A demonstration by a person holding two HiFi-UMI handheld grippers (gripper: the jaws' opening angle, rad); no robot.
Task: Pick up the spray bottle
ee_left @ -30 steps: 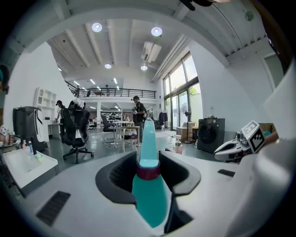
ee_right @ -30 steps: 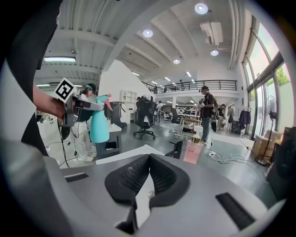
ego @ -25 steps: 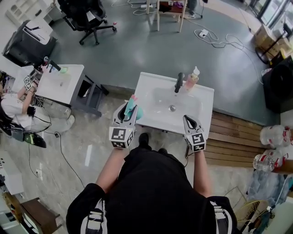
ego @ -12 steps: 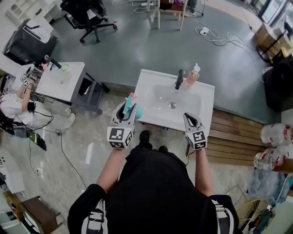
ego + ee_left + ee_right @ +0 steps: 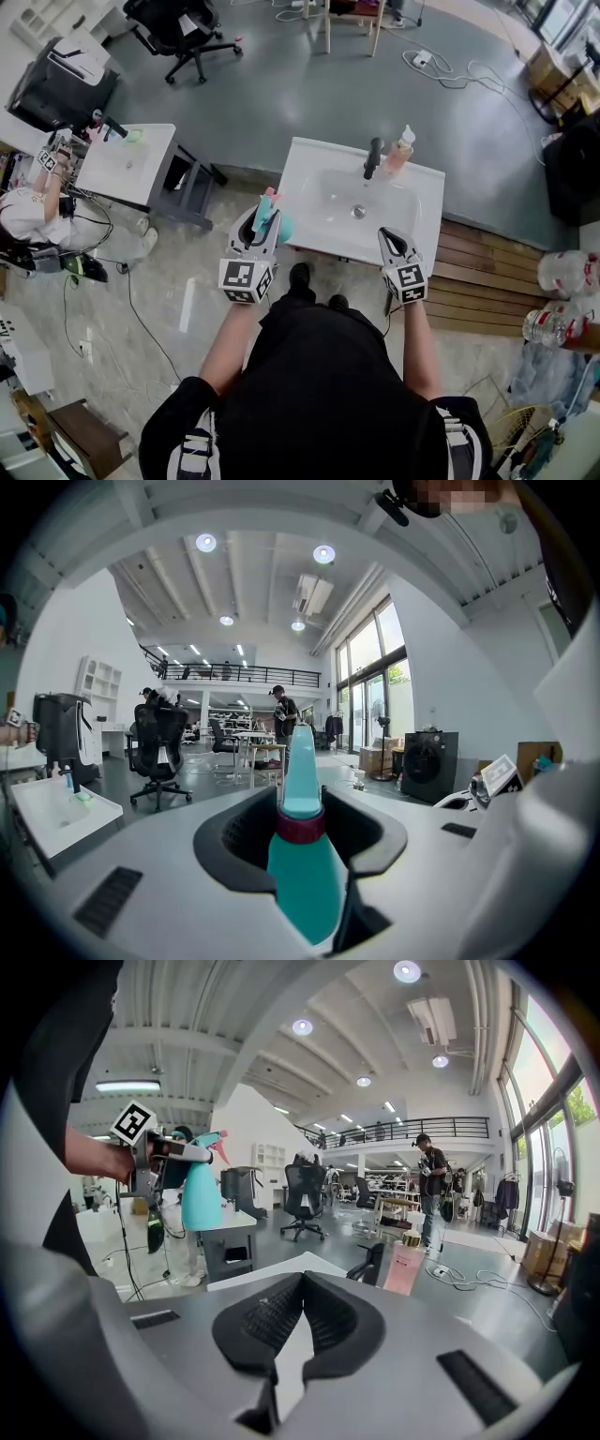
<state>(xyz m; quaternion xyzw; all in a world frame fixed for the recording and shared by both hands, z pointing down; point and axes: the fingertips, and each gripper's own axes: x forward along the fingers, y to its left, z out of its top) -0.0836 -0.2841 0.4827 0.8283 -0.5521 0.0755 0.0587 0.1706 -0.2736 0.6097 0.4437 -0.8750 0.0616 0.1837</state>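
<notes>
Grey flooring runs across an open hall, with a white ceramic washbasin (image 5: 309,164) at the centre of the head view. The pick-up looks done: the left claw (image 5: 262,217) is clamped on the body of the teal plastic spray bottle with a dark red collar (image 5: 302,878). It is held upright in the air over the basin's lower left corner, touching no surface. What remains, at most, is carrying it wherever it is wanted. The right claw (image 5: 302,1283) hangs empty at the basin's lower right edge, its jaws drawn together. No brand or label is readable on the bottle; only black-and-white square markers (image 5: 241,280) show on the claws.
</notes>
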